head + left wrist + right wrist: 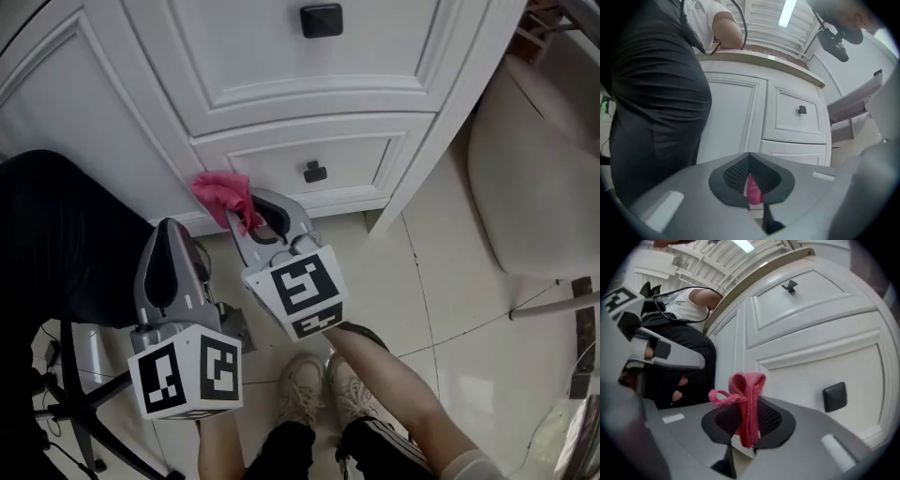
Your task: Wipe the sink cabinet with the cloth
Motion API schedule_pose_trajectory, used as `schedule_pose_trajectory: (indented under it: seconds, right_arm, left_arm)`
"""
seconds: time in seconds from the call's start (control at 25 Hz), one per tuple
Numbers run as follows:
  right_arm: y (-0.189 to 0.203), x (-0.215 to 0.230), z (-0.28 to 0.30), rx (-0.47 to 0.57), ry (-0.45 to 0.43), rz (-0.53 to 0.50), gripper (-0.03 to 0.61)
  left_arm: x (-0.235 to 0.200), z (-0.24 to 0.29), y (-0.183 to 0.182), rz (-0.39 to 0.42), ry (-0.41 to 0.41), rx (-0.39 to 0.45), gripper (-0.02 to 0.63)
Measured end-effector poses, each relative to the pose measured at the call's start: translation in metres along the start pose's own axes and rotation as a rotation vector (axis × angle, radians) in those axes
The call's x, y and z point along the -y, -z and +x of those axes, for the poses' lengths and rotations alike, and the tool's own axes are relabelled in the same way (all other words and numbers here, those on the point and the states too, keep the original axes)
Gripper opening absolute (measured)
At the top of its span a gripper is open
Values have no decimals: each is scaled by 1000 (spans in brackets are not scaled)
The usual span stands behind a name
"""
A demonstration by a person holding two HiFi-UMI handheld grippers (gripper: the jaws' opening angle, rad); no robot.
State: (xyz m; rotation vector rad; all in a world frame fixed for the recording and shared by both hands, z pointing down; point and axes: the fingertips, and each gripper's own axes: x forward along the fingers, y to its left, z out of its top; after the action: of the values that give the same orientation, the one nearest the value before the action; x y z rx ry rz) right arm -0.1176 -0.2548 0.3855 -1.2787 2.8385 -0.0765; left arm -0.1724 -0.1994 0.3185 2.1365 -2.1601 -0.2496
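The white sink cabinet (281, 66) fills the top of the head view, with a black knob (315, 172) on its lower drawer. A crumpled pink cloth (222, 190) is at that drawer's lower left corner, and my right gripper (242, 217) is shut on it. In the right gripper view the cloth (746, 394) sticks up from the shut jaws (748, 420) close to the drawer front and its knob (834, 396). My left gripper (173, 246) hangs lower left, shut and holding nothing. Its own view faces the cabinet (792, 117), with a pink sliver (753, 190) showing behind the pads.
A person in black clothes (56, 244) stands against the cabinet at the left, with a black chair base (84, 412) below. A white seat (534, 187) takes up the right side. My shoes (319, 389) are on the tiled floor (441, 300).
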Motion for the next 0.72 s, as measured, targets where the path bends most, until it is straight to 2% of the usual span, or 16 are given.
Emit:
schedule_pose_trajectory:
  seconds: [0.2, 0.32, 0.56, 0.64, 0.72]
  right_arm:
    - [-6, 71, -54, 30, 204, -23, 52]
    - [-15, 92, -85, 56, 269, -71, 58]
    - [-11, 199, -152, 50, 572, 12, 57]
    - [-10, 220, -175, 42, 657, 6, 57]
    - [-9, 232, -189, 47, 706, 40, 57]
  left_arm:
    - [33, 3, 33, 96, 64, -74, 14]
    - [53, 4, 46, 80, 114, -112, 14]
    - [79, 2, 44, 122, 157, -100, 14]
    - [79, 4, 47, 137, 151, -108, 14]
    - [76, 5, 47, 115, 138, -111, 14]
